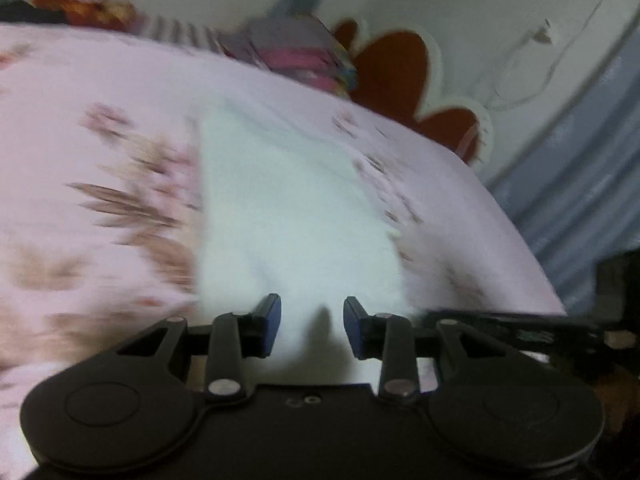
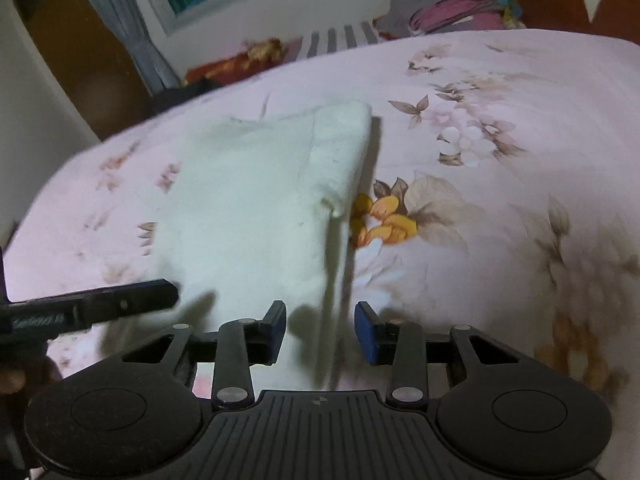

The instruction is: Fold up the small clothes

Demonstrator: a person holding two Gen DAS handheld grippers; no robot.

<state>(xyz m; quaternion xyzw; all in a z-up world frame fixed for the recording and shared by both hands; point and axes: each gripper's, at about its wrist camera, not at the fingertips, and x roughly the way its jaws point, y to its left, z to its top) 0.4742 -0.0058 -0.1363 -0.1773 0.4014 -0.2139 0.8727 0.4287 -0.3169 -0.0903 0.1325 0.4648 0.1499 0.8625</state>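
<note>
Pink floral bedsheet (image 2: 500, 92) covers the bed and fills most of both wrist views, printed with pale blossoms, brown leaves and one orange flower (image 2: 382, 220). On it lies the white cloth (image 2: 256, 196), a small soft garment or towel laid in a rough rectangle with a fold line running down it. The orange flower sits just beside the cloth's right edge in the right wrist view.

Beyond the cloth, at the far edge of the bed, rests a pile of folded clothes (image 2: 456, 8) in grey, pink and yellow. Near that pile a striped fabric (image 2: 340, 38) lies on the sheet. A window with a pale curtain (image 2: 120, 28) stands behind the bed, left of the pile in the same view.

The left gripper (image 1: 312, 330) hovers at the near edge of the cloth, its blue-padded jaws partly open with white fabric showing in the gap; the blur hides whether the pads press on it. The right gripper (image 2: 320, 332) stands at the cloth's near right corner, jaws also partly apart, and a raised flap of the cloth hangs between them without either pad clearly touching it. In the right wrist view the left gripper's fingers (image 2: 152, 294) reach in over the cloth's near left side.
</note>
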